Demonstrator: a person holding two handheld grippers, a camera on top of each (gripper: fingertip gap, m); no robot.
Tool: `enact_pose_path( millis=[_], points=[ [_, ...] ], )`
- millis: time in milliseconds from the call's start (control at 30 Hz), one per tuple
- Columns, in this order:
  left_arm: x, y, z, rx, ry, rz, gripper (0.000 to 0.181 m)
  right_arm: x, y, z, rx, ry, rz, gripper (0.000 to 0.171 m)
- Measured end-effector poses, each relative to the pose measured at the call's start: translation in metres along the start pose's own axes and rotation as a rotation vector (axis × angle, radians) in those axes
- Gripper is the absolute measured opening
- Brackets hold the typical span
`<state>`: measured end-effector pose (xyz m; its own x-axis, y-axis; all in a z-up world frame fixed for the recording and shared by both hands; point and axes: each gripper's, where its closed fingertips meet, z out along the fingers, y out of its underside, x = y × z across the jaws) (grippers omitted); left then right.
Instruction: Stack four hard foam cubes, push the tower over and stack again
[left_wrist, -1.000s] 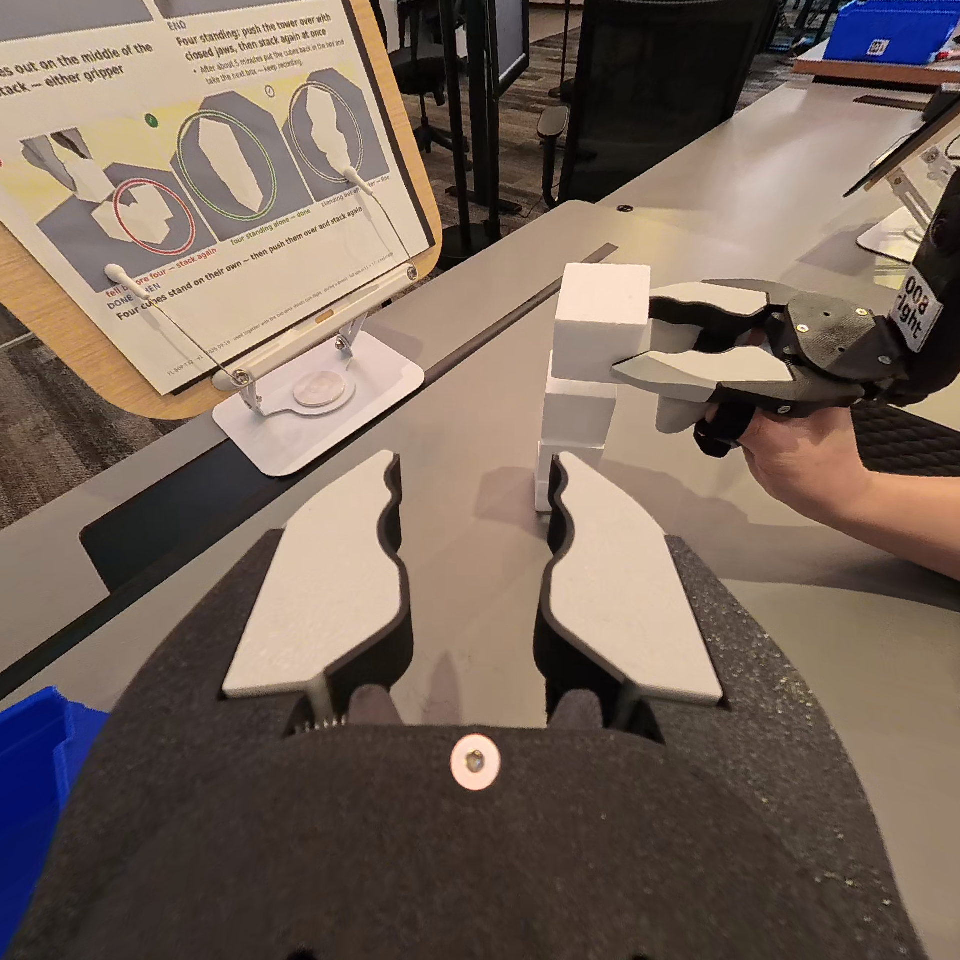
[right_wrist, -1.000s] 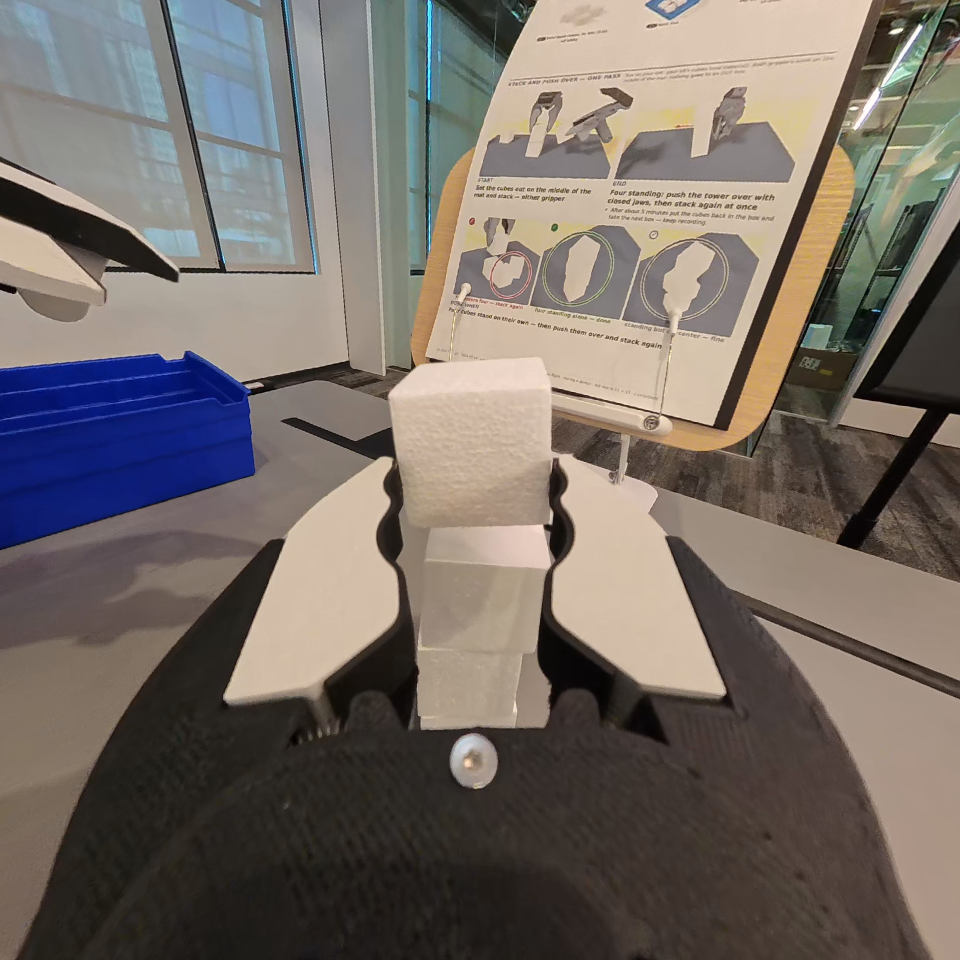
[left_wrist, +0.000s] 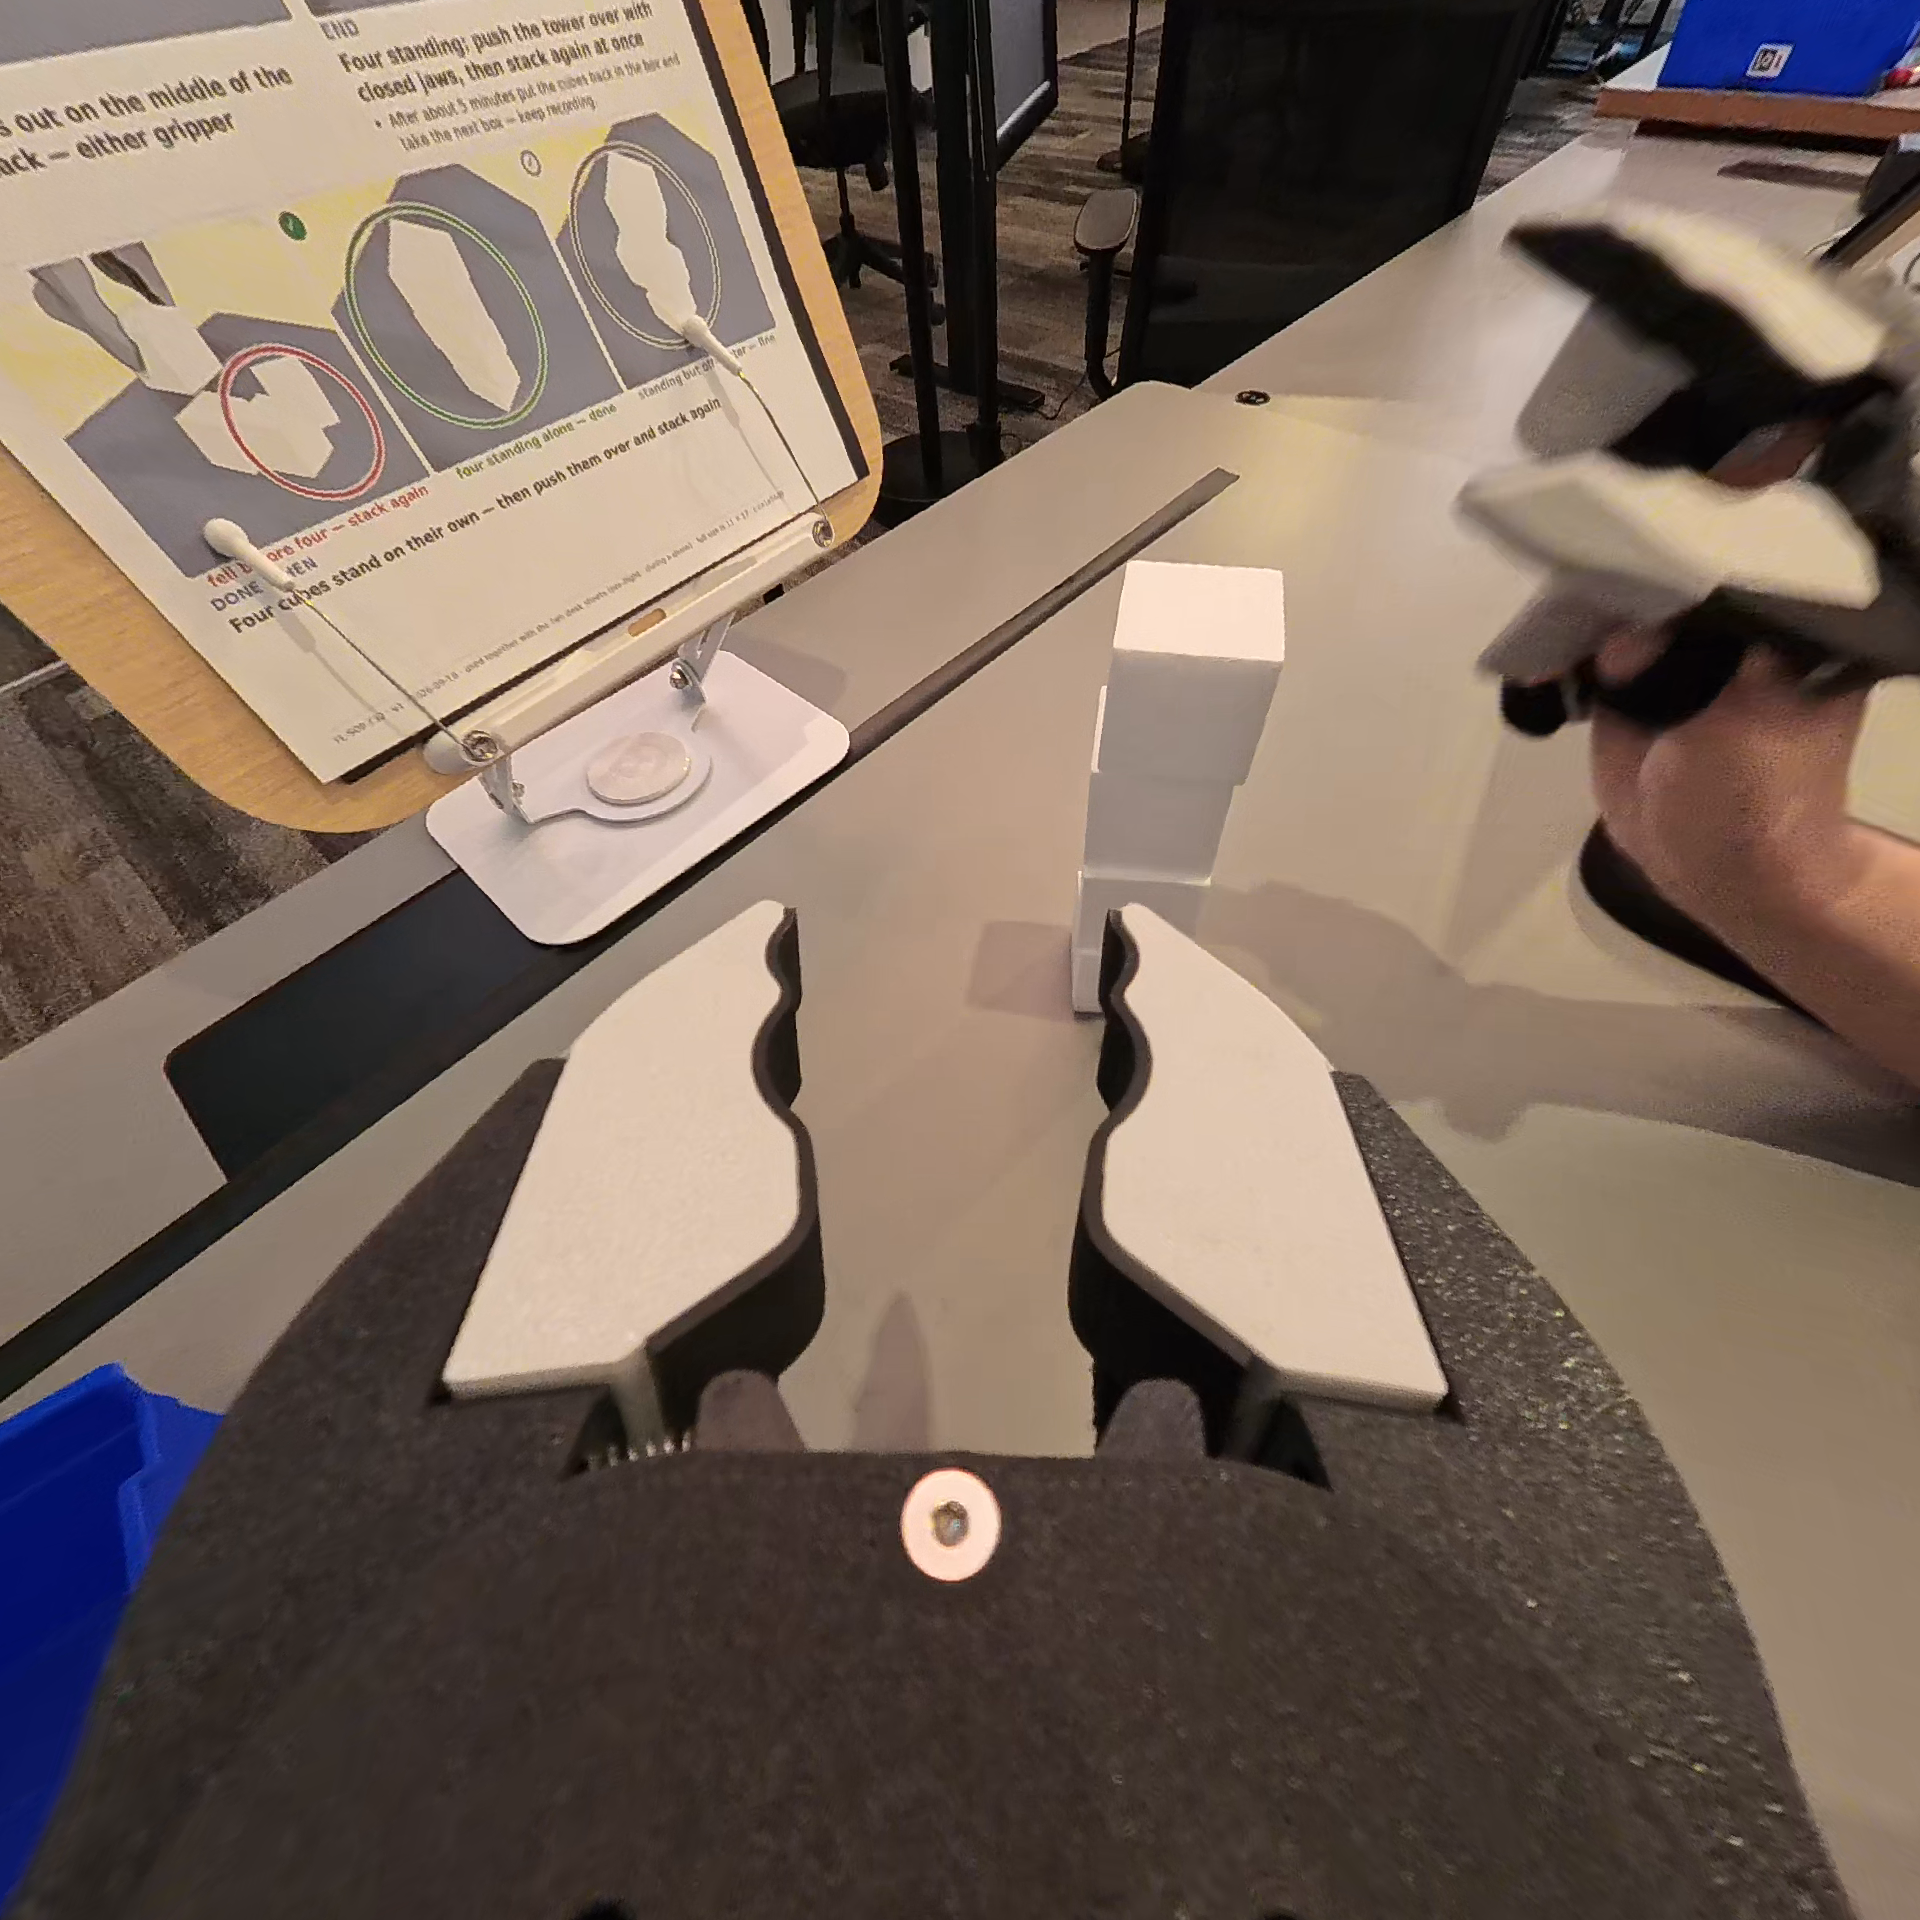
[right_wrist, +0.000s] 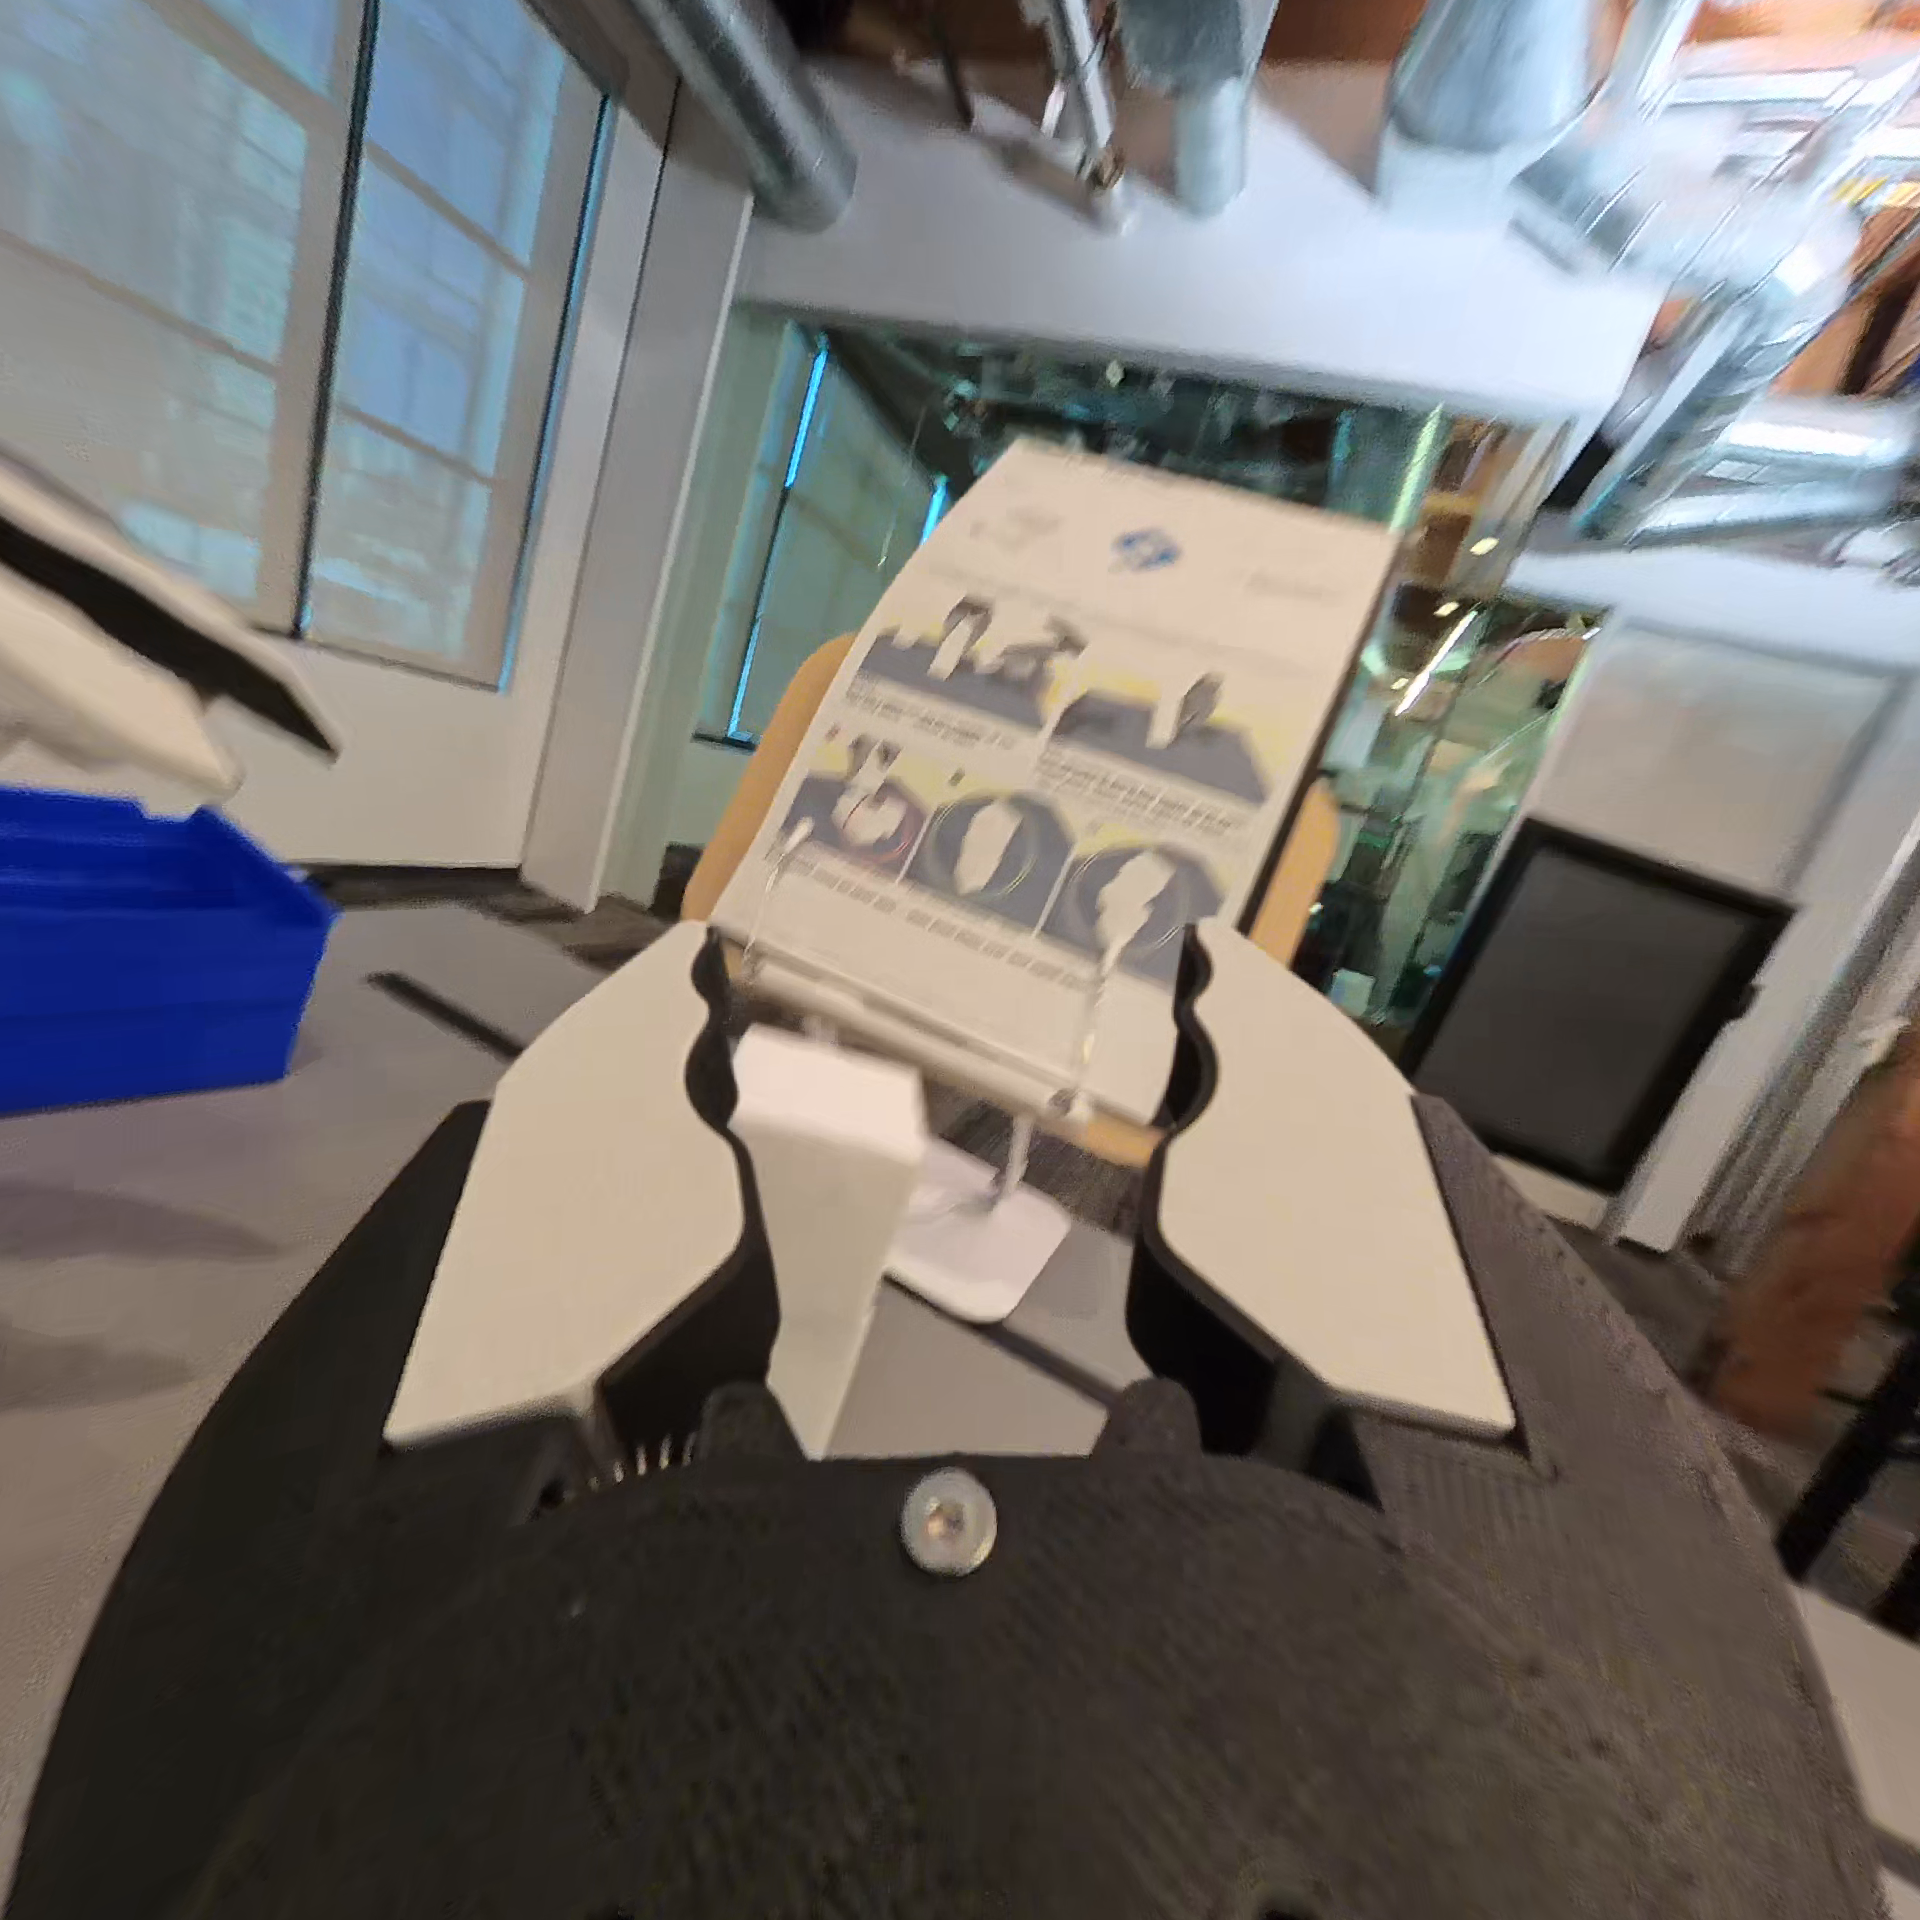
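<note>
Cubes (left_wrist: 1174, 769) stand stacked in a white tower on the grey table (left_wrist: 1558, 1299), just beyond the right fingertip of the left gripper (left_wrist: 951, 977), whose jaws are wide apart and empty. Right gripper (right_wrist: 945, 997), blurred, is up and off to the tower's right, jaws spread, gripping nothing.

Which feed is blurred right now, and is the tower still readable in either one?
Left wrist view: sharp on the white tower and grey table; only the right gripper smears with motion blur. Right wrist view: blurred throughout, instruction sheet unreadable, tower edges soft; wide-angle bending at the borders in both.
</note>
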<state>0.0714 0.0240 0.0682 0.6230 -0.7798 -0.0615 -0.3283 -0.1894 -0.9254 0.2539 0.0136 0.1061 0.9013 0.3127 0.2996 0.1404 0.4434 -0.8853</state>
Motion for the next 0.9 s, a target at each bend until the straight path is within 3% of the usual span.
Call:
enact_pose_path(
  millis=[133,267,400,467,567,633,767,900],
  points=[
    [0.003,-0.006,0.000,0.045,0.031,-0.028,0.056,0.047,-0.064,0.014,0.081,0.059,-0.028,0.078],
    [0.010,-0.014,0.000,0.092,0.084,-0.042,0.059,0.089,-0.082,0.042,-0.014,0.015,-0.048,0.076],
    [0.024,-0.018,0.000,0.116,0.148,-0.002,0.064,0.096,-0.045,0.039,-0.181,-0.181,-0.024,0.043],
    [0.030,-0.019,0.004,0.124,0.162,0.022,0.065,0.097,-0.016,0.024,-0.225,-0.253,-0.062,0.001],
    [0.031,-0.004,0.024,0.055,0.153,0.029,0.064,0.111,0.037,0.018,-0.445,-0.291,-0.067,0.000],
    [0.027,0.018,0.045,-0.051,0.132,0.038,0.054,0.126,0.065,0.011,-0.580,-0.261,-0.062,0.001],
    [0.020,0.069,0.092,-0.205,0.119,0.107,0.000,0.154,0.089,-0.002,-0.685,-0.196,-0.009,0.000],
    [0.009,0.125,0.121,-0.405,0.107,0.100,0.000,0.180,0.105,-0.022,-0.783,-0.143,0.024,0.000]
  ],
)
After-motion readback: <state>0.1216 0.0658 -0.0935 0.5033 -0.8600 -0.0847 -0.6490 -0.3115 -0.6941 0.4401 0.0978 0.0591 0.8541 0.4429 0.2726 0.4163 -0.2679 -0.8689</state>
